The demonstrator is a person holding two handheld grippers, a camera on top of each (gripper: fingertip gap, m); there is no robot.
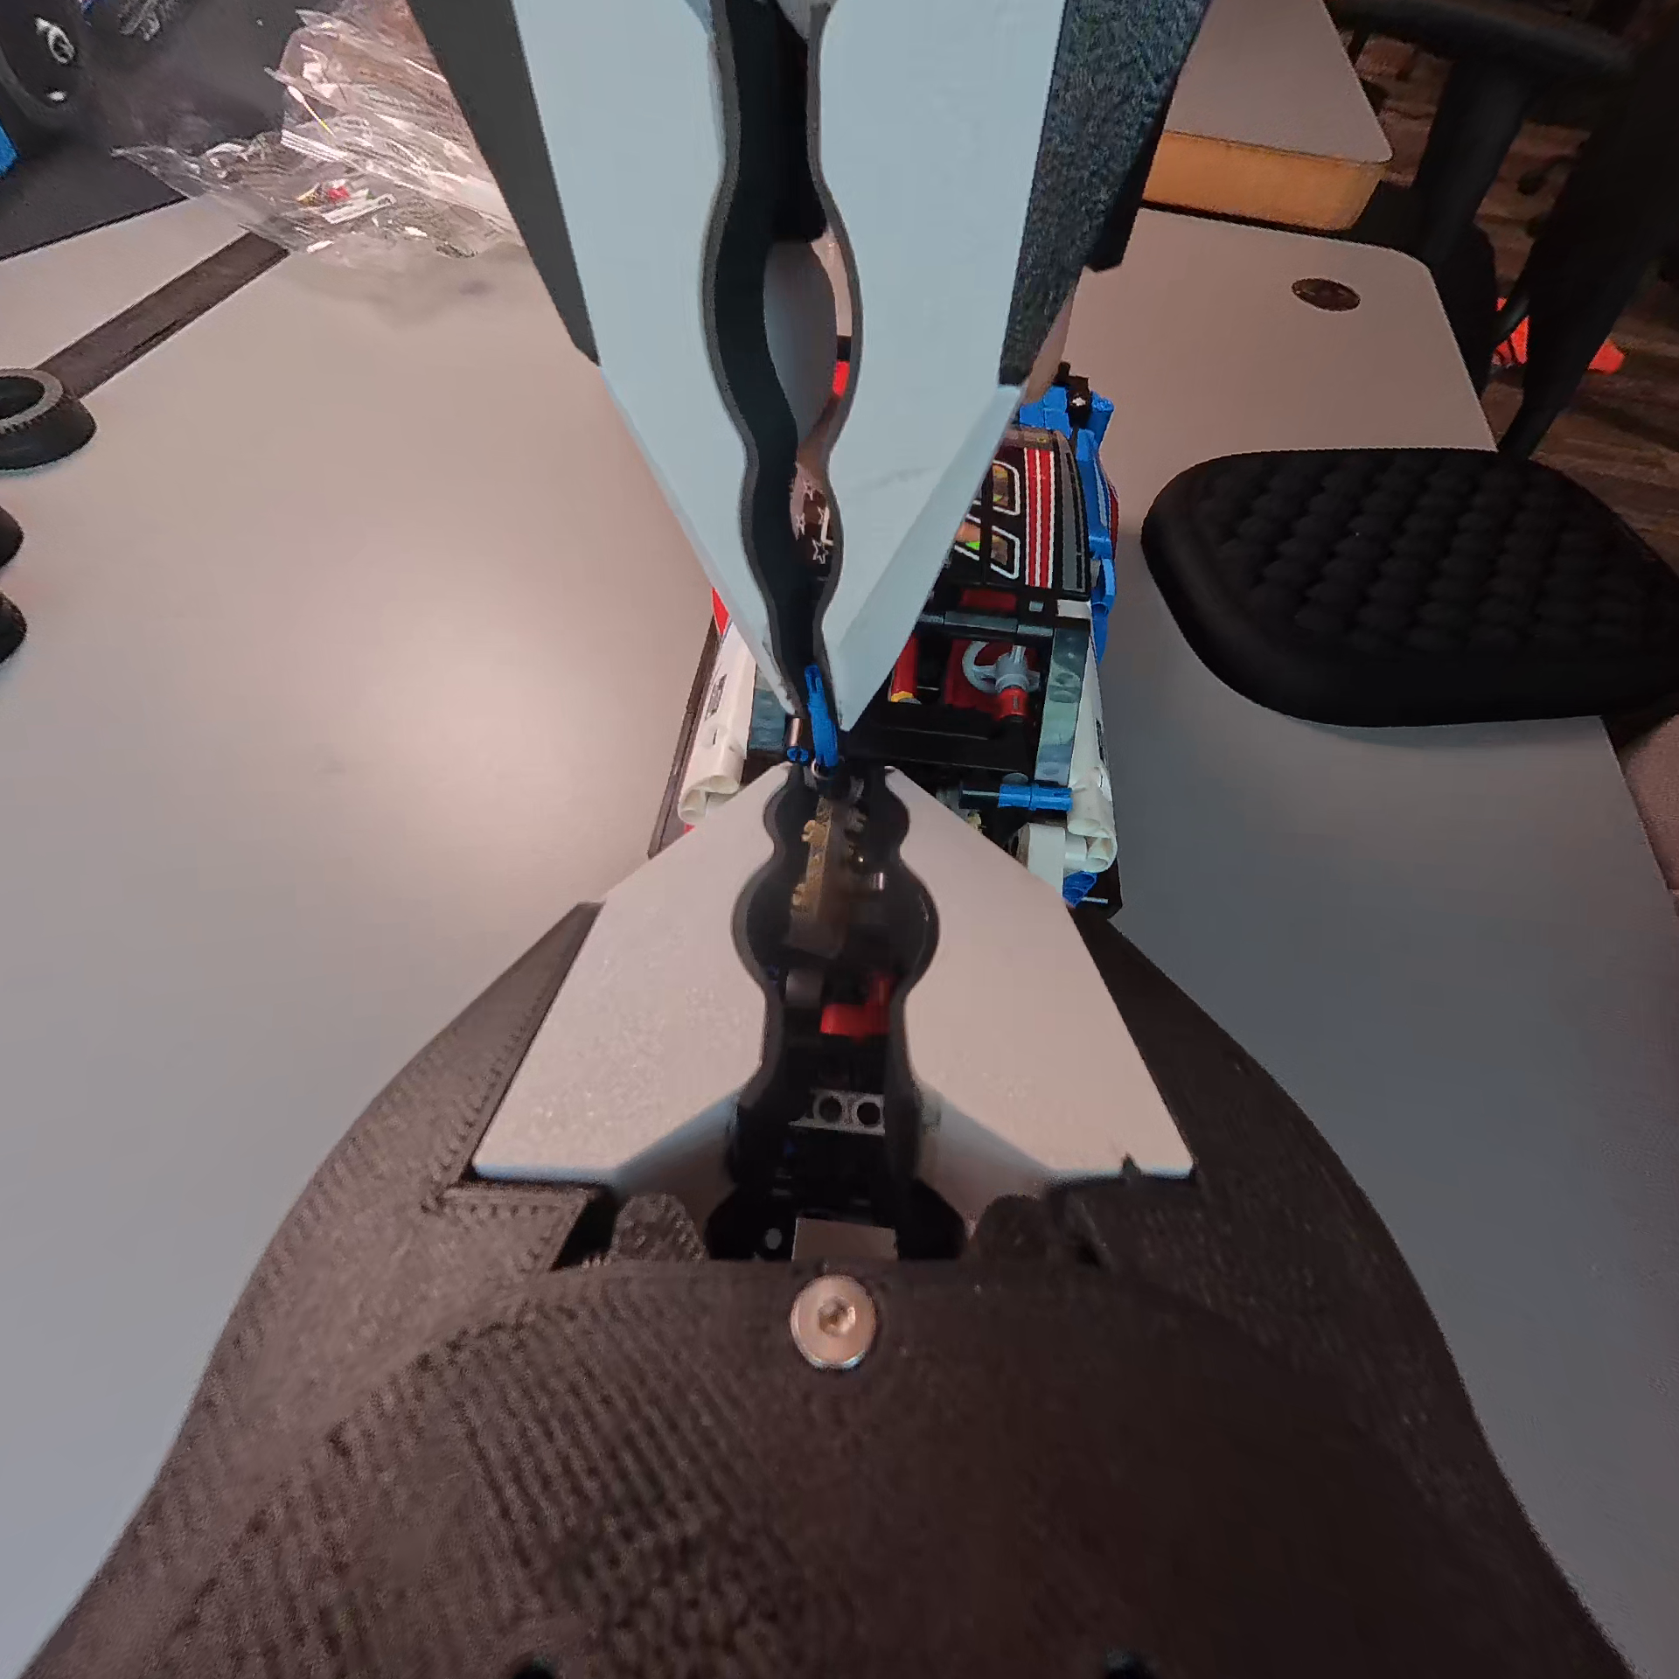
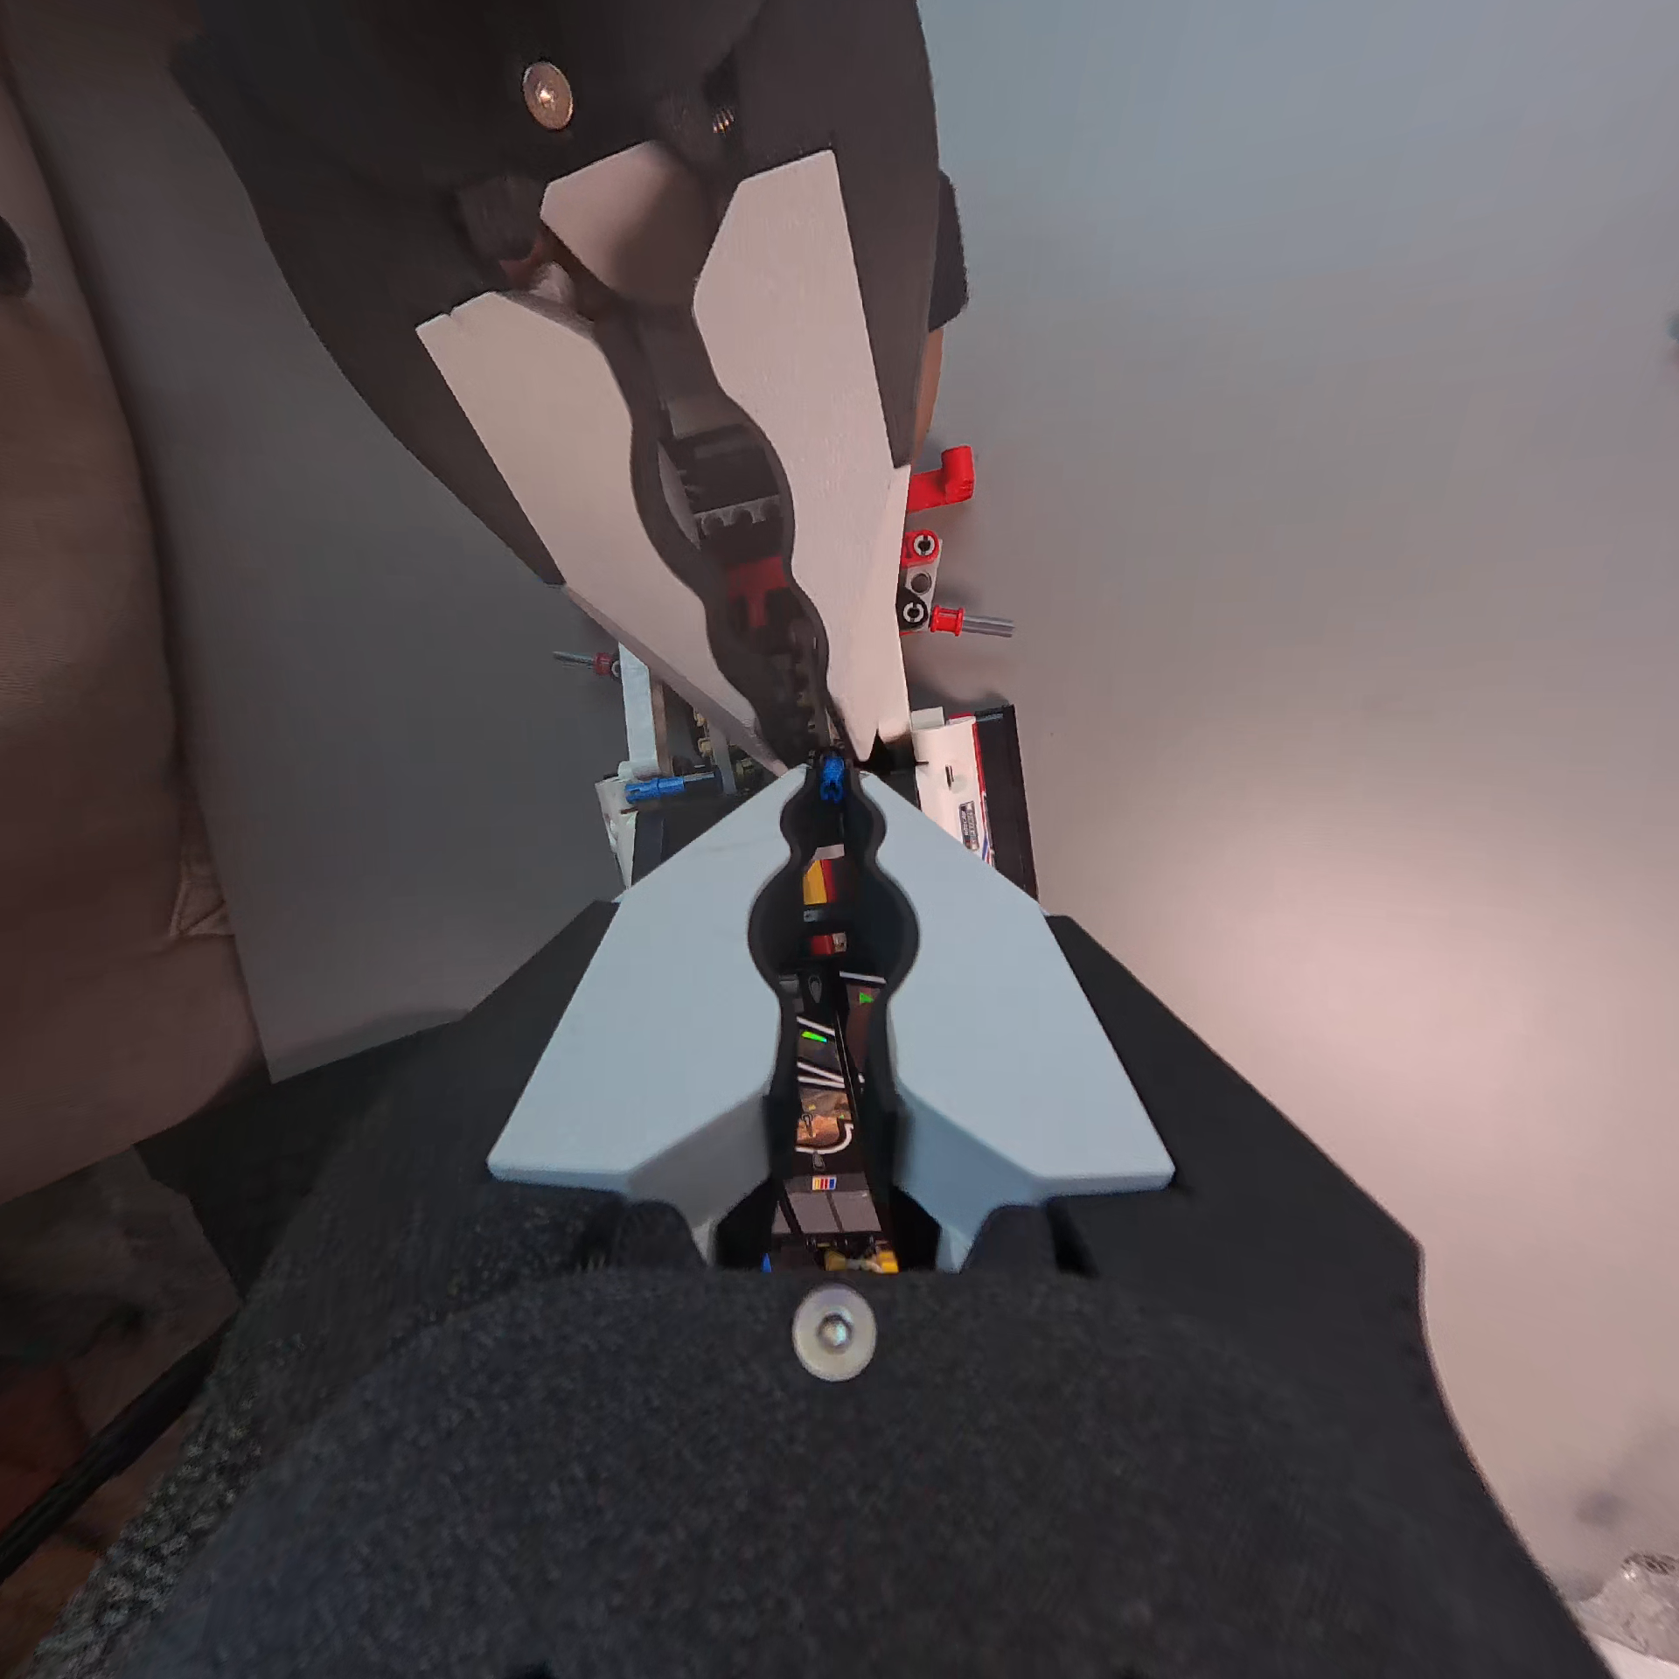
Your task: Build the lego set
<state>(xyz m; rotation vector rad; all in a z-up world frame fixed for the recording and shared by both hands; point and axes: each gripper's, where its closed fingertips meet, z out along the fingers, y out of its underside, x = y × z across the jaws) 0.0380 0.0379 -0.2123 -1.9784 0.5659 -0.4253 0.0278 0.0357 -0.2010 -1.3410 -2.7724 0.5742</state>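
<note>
Tip-to-tip, both tools (image 1: 831, 772) (image 2: 831, 772) pinch blue pin (image 2: 829, 779).

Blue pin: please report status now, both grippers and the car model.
Right gripper shut on blue pin, tip at the car model. Left gripper shut, tips meeting right gripper's at the pin; grip unclear. Nothing blocking on the table.

Grey table (image 1: 318, 681) w/ a dark strip (image 1: 154, 313) running diagonally at far left. Crumpled clear plastic bags (image 1: 363, 154) lie at the far end. Black bumpy seat cushion (image 1: 1399, 581) sits at the table's right edge, black chair (image 1: 1499, 136) behind it. Small round dark cap (image 1: 1325, 293) set in the tabletop nr the right rear. Wood-look floor (image 1: 1626, 400) beyond.
</note>
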